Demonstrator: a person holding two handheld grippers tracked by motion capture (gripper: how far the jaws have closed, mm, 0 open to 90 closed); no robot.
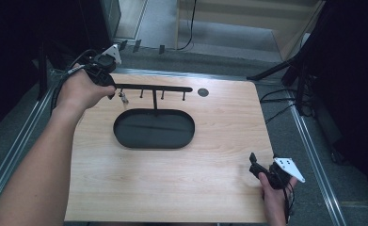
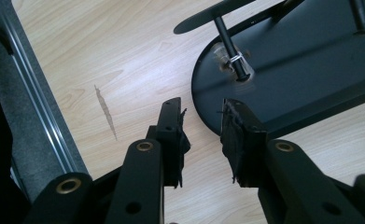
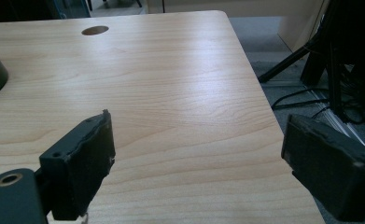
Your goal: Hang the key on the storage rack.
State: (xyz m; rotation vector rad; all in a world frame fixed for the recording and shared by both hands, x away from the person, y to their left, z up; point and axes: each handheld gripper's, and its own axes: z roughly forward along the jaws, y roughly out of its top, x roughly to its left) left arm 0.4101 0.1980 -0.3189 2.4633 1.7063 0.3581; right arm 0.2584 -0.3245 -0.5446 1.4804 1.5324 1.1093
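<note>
Your left tool [image 1: 112,89], upper left, stands slightly open and empty beside the ring [image 2: 235,59] hung on the stand's peg [image 2: 229,46]. Your right tool [image 3: 196,163] idles wide open, empty, over the tabletop [image 1: 172,179] at lower right.

A rack [image 1: 153,88] stands in a tray [image 1: 125,136] at the table's [image 1: 172,188] far left; a ring [image 1: 123,99] hangs from its leftmost peg.

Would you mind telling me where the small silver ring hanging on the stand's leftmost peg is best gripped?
Grip the ring across its thin band where it hangs on the peg, coming from the peg's free end, so it slides straight off.
</note>
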